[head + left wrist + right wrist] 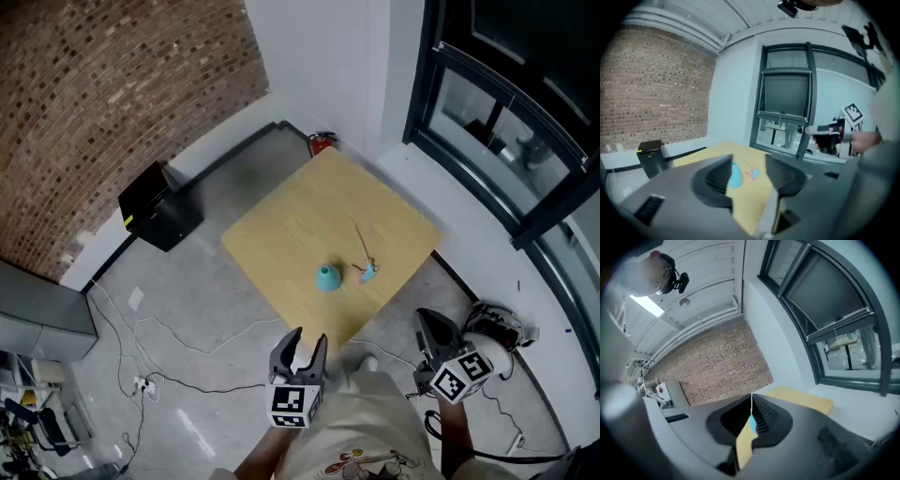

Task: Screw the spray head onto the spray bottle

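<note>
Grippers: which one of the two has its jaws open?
The left gripper: its jaws stand apart and hold nothing, while the right gripper has its jaws pressed together.

This looks like a sparse test lab. A square pale-wood table [309,211] stands on a bare grey concrete floor [202,281] strewn with loose cables [142,382]. A red-brown brick wall [112,103] is at ten o'clock, dark-framed glass windows [506,103] at two o'clock, and a small red fire extinguisher [322,142] at twelve.
</note>
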Tool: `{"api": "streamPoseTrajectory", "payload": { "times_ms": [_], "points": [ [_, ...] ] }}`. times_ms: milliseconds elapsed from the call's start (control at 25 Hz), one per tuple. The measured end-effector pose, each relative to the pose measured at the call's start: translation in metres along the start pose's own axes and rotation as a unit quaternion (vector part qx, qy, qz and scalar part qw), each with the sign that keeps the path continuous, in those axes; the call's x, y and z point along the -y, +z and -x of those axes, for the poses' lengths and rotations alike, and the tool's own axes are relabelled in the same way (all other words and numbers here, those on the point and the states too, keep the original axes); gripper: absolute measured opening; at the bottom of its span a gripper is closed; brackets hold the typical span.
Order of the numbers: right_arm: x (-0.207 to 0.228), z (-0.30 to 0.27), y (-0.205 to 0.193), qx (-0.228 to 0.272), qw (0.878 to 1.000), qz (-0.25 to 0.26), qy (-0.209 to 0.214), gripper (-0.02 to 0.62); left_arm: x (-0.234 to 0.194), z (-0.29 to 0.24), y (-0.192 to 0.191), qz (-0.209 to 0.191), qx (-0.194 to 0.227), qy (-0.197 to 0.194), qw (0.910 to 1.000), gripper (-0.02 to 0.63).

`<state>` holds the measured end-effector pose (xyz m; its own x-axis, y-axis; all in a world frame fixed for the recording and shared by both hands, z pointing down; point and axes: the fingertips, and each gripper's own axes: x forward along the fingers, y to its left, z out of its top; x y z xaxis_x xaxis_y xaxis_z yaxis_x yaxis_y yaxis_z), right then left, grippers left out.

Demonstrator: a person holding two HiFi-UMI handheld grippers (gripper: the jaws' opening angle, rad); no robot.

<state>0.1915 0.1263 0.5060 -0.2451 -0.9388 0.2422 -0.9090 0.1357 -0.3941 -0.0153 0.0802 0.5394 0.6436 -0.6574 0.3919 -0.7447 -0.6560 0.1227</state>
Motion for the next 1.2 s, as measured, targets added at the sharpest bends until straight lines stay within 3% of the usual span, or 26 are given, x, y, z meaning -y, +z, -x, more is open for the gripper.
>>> {"api": "streamPoseTrajectory", "payload": {
  "times_ms": [40, 80, 240, 360, 560, 680, 840, 1000, 1120, 1200],
  "points": [
    [0.003, 0.001, 0.001, -0.004, 1.000, 0.002, 0.000, 0.009, -0.001, -0.014, -0.011, -0.009, 0.001, 0.000, 1.0000, 0.282],
    [0.005, 0.002, 0.002, -0.007, 1.000, 0.003, 0.001, 0.009, -0.003, -0.029, -0.022, -0.019, 0.002, 0.003, 0.9998, 0.371],
    [0.017, -0.004, -0.006, -0.027, 1.000, -0.001, 0.007, 0.008, -0.027, -0.100, -0.068, -0.084, 0.009, 0.051, 0.9951, 0.376],
    [0.021, 0.001, -0.029, -0.068, 0.998, -0.009, 0.011, 0.009, -0.038, -0.149, -0.116, -0.116, -0.023, 0.074, 0.9903, 0.376],
    [0.037, -0.016, -0.069, -0.123, 0.992, -0.021, 0.004, 0.008, -0.077, -0.227, -0.152, -0.081, -0.048, 0.105, 0.9900, 0.376],
    [0.038, -0.026, -0.082, -0.140, 0.990, -0.031, 0.003, 0.008, -0.094, -0.254, -0.156, -0.058, -0.033, 0.123, 0.9901, 0.376],
    [0.036, -0.039, -0.093, -0.156, 0.987, -0.038, -0.001, 0.009, -0.096, -0.285, -0.154, -0.061, -0.028, 0.110, 0.9917, 0.376],
    [0.023, -0.057, -0.098, -0.163, 0.986, -0.025, 0.000, 0.008, -0.100, -0.284, -0.145, -0.071, -0.042, 0.083, 0.9932, 0.376],
    [0.025, -0.085, -0.096, -0.187, 0.981, 0.050, 0.016, 0.008, -0.095, -0.265, -0.125, -0.072, -0.041, 0.044, 0.9956, 0.376],
    [0.026, -0.112, -0.094, -0.215, 0.969, 0.118, 0.041, 0.009, -0.091, -0.246, -0.106, -0.068, -0.038, 0.014, 0.9969, 0.376]
  ]
}}
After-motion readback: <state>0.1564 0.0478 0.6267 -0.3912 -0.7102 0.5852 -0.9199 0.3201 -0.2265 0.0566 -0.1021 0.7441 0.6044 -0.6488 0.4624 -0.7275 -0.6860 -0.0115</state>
